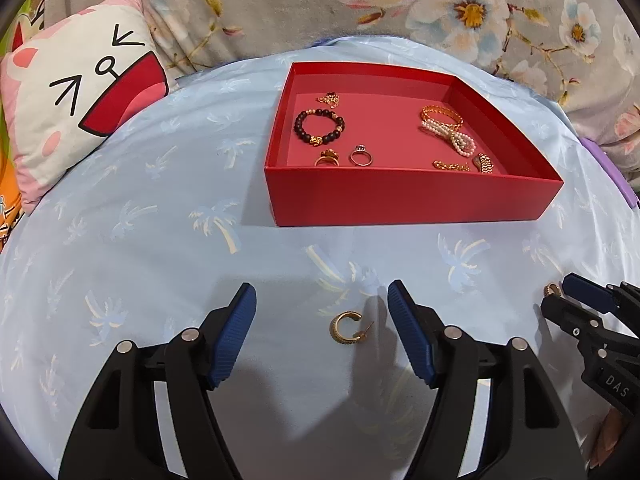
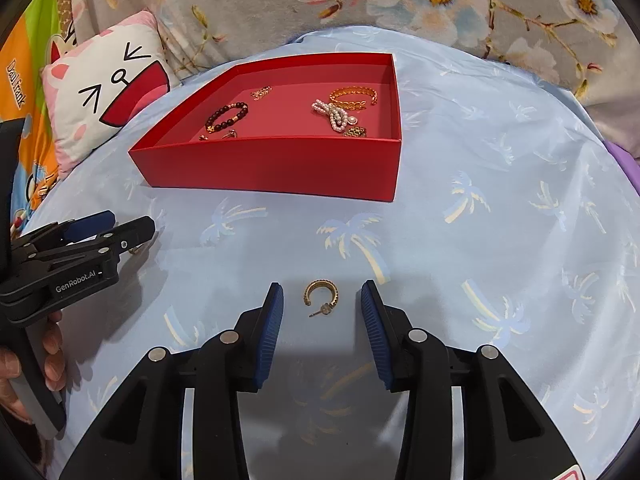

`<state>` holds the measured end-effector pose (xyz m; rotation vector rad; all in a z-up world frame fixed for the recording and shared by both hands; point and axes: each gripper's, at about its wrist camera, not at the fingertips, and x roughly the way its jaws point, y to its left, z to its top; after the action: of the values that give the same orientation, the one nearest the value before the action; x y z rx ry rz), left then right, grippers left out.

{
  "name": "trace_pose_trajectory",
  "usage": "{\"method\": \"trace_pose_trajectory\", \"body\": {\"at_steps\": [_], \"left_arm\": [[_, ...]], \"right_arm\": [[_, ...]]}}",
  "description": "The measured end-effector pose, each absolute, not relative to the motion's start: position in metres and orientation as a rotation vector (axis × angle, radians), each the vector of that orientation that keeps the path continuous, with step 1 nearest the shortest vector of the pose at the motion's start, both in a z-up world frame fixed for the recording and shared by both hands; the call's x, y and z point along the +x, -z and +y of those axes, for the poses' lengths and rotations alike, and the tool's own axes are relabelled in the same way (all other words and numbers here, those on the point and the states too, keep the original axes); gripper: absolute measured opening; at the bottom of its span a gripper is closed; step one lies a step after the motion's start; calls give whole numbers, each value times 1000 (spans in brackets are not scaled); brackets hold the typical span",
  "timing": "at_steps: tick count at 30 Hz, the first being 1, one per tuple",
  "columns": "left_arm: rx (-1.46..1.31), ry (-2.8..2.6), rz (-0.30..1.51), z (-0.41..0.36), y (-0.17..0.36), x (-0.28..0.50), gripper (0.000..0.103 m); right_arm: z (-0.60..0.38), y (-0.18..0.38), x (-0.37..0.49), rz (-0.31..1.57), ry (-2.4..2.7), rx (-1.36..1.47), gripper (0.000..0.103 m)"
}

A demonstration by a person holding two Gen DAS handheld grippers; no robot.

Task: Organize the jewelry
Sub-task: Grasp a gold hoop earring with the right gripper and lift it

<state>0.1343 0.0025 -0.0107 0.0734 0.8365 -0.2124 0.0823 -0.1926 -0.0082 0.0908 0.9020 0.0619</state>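
Two gold hoop earrings lie on the light blue palm-print cloth (image 1: 160, 240). In the left wrist view one gold hoop earring (image 1: 346, 328) lies between the fingers of my left gripper (image 1: 322, 292), which is open, its blue pads well clear of it. In the right wrist view the other gold hoop earring (image 2: 320, 294) lies between the pads of my right gripper (image 2: 322, 289), also open and not touching it. Beyond them stands a red box (image 1: 412, 196) (image 2: 272, 168) holding a dark bead bracelet (image 1: 319, 126), a pearl bracelet (image 1: 452, 136), a gold chain bracelet (image 1: 440, 114) and several rings.
A cat-face pillow (image 1: 80, 92) lies at the back left, with floral bedding (image 1: 440, 8) behind the box. A purple object (image 1: 624, 184) pokes in at the right edge. A hand (image 2: 24, 376) holds the left gripper (image 2: 130, 222). The right gripper (image 1: 556, 292) shows at the left view's right edge.
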Motion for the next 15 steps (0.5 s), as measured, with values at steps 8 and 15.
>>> {"method": "trace_pose_trajectory", "body": {"at_steps": [8,15], "left_arm": [[71,226,851,4,13,130,66],[34,229,866,12,15,128,66]], "right_arm": [[-190,8,84,905,-52,73,19],[-192,9,84,904,-50,80,16]]}}
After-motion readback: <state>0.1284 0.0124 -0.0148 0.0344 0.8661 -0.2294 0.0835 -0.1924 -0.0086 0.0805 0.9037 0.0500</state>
